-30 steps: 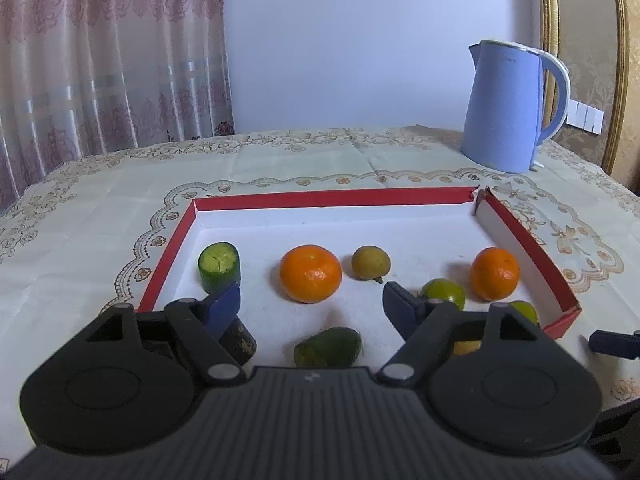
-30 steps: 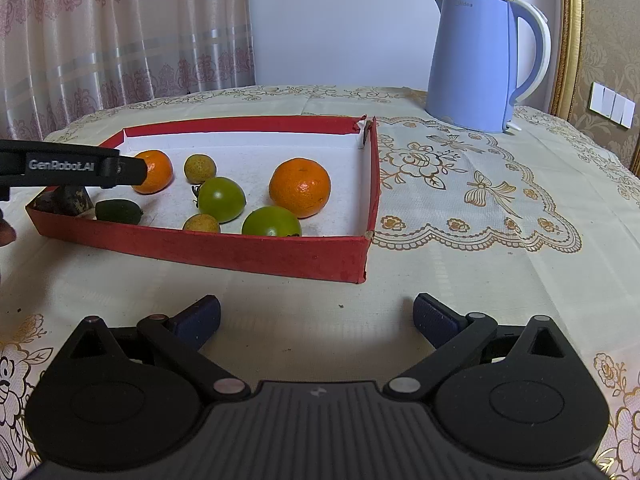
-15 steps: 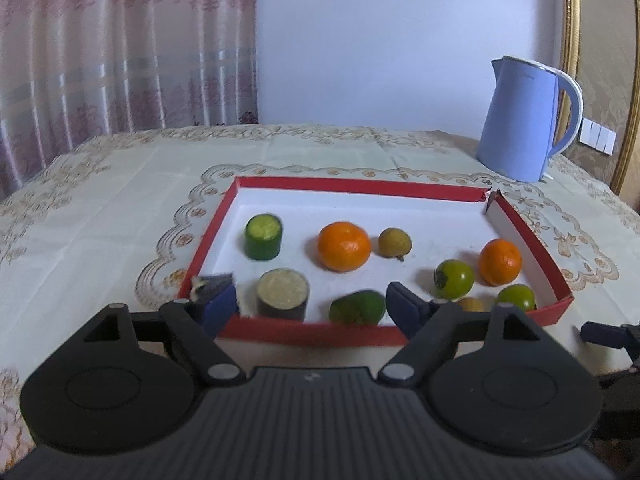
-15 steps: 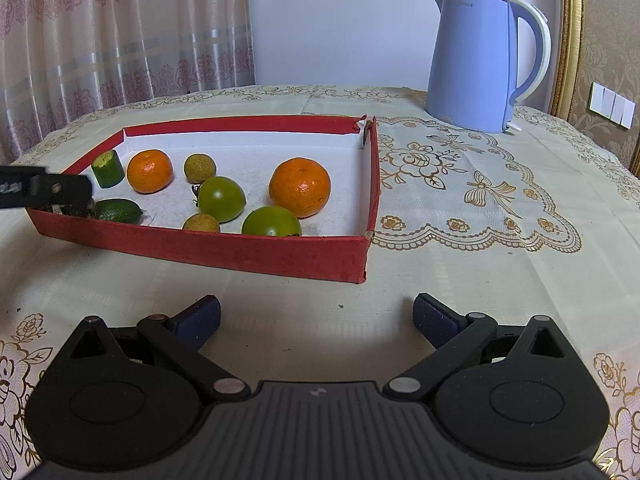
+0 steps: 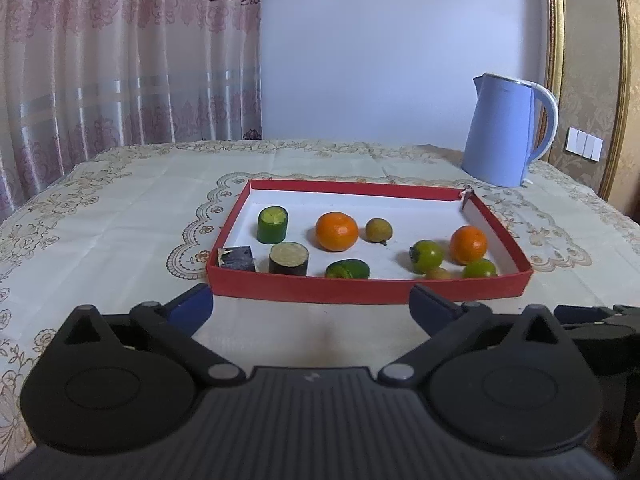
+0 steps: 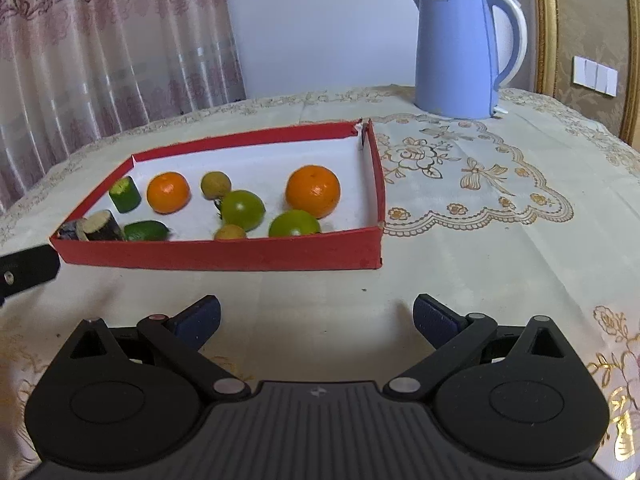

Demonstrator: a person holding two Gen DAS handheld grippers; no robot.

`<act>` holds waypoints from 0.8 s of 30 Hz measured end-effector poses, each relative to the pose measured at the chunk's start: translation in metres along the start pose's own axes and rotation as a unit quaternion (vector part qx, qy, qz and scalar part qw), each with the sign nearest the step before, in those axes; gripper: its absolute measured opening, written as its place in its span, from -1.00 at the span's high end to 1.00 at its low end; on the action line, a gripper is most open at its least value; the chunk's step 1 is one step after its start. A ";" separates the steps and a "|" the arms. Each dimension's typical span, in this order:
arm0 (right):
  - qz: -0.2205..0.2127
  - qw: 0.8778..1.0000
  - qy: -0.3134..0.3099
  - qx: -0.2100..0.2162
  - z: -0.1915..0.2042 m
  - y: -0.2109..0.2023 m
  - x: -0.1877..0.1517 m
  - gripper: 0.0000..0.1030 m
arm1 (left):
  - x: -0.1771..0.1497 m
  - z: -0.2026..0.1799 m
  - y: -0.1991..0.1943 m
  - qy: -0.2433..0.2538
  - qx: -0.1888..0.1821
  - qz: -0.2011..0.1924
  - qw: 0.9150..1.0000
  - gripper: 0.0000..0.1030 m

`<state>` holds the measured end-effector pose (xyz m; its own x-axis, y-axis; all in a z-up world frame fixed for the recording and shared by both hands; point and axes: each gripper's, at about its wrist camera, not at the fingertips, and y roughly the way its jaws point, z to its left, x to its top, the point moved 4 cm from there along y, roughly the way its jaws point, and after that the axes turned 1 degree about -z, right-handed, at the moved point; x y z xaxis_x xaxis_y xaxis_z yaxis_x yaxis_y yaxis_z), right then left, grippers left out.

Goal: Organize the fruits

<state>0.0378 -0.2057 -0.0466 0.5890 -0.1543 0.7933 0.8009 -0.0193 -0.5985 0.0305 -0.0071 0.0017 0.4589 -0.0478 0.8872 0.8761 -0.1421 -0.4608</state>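
A red tray (image 5: 360,291) (image 6: 224,254) with a white floor holds the fruit: two oranges (image 5: 336,231) (image 6: 313,191), green round fruits (image 5: 426,255) (image 6: 242,210), a small brown fruit (image 5: 378,230), an avocado (image 5: 347,269), a cucumber piece (image 5: 272,224) and dark cut pieces (image 5: 288,259) at its near left corner. My left gripper (image 5: 310,308) is open and empty, above the cloth just in front of the tray. My right gripper (image 6: 316,316) is open and empty, in front of the tray's near right side.
A blue electric kettle (image 5: 504,130) (image 6: 460,46) stands at the back right of the table. A lace-patterned cloth (image 6: 480,200) covers the table. Curtains hang behind on the left. The left gripper's finger (image 6: 28,270) shows at the left edge of the right wrist view.
My left gripper has pulled back out of the tray, leaving the dark pieces in its near left corner. The right gripper has shifted slightly, still open.
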 end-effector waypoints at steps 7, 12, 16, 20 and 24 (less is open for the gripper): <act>-0.033 0.999 -0.009 -0.028 0.012 -0.020 0.008 -1.00 | 0.004 -0.008 -0.011 0.017 0.017 -0.011 1.000 -1.00; -0.042 0.998 -0.015 -0.036 0.016 -0.025 0.009 -1.00 | 0.007 -0.003 -0.014 0.005 0.018 -0.007 1.000 -1.00; -0.043 0.998 -0.016 -0.036 0.018 -0.026 0.009 -1.00 | 0.008 0.002 -0.015 -0.004 0.028 -0.010 1.000 -1.00; -0.043 0.998 -0.017 -0.042 0.022 -0.025 0.009 -1.00 | 0.008 0.005 -0.015 -0.004 0.038 -0.008 0.999 -1.00; -0.040 0.998 -0.017 -0.049 0.023 -0.022 0.009 -1.00 | 0.008 0.006 -0.015 -0.001 0.048 -0.007 0.999 -1.00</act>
<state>0.0285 -0.1841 -0.0236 0.5280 -0.1153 0.8414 0.8321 -0.1275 -0.5397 0.0217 0.0005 0.0157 0.4458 -0.0453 0.8940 0.8929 -0.0482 -0.4477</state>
